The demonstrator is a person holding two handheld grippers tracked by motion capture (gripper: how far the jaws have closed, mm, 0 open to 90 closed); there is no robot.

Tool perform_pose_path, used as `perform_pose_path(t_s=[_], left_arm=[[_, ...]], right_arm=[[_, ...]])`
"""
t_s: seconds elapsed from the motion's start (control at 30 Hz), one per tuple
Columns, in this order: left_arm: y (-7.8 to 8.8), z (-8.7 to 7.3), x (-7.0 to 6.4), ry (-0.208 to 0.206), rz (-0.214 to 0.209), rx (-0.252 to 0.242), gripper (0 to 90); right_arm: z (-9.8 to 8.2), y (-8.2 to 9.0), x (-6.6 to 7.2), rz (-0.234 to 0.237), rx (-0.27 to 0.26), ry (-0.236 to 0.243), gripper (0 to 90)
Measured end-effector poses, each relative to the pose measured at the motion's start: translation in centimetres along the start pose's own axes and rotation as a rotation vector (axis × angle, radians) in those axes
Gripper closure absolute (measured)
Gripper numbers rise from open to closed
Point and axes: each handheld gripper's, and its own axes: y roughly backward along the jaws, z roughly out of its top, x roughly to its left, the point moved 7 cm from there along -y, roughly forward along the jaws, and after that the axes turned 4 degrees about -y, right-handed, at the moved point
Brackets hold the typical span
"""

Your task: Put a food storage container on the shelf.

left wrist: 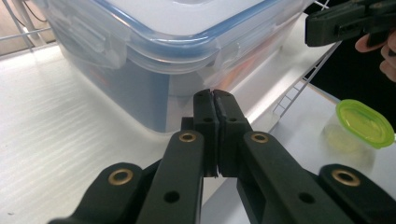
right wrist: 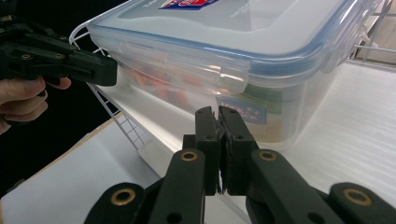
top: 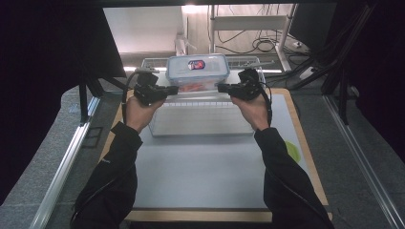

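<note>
- A clear plastic food box (top: pixel 197 73) with a blue-edged snap lid sits on a white wire rack (top: pixel 200 117) at the far middle of the bench (top: pixel 205 167). Orange food shows through its wall.
- The box lies flat, lid up. Its long axis runs left to right across the bench, with 1 short end facing each hand.
- The left gripper (top: pixel 173 89) is clenched with nothing between its jaws. Its tip sits just beside the box's left end, low by the base, as the left gripper view (left wrist: pixel 214 100) shows.
- The right gripper (top: pixel 222 88) is also clenched and empty, its tip just beside the box's right end (right wrist: pixel 217 116), below a lid clip (right wrist: pixel 187 65).
- Whether either tip touches the box cannot be told.
- The step in hand looks like working on the box from both ends at once. To do it well, both tips should stay level and press evenly, so the box does not twist or slide on the rack.
- A small tub with a green lid (left wrist: pixel 357 133) stands apart on the bench's right side.
</note>
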Motion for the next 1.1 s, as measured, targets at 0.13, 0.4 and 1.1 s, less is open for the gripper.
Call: perform_pose_path(t_s=[0.13, 0.4, 1.1], left_arm=[[-0.1, 0.0, 0.5, 0.004, 0.01, 0.007, 88.5], [-0.5, 0.0, 0.6, -0.019, 0.01, 0.025, 87.7], [0.6, -2.6, -4.7, -0.149, -0.014, -0.008, 41.8]], right_arm=[[0.0, -0.1, -0.2, -0.013, -0.005, 0.003, 87.2], [-0.1, -0.2, -0.8, -0.023, -0.011, -0.003, 88.2], [-2.0, 1.7, 1.3, -0.009, -0.011, 0.073, 52.8]])
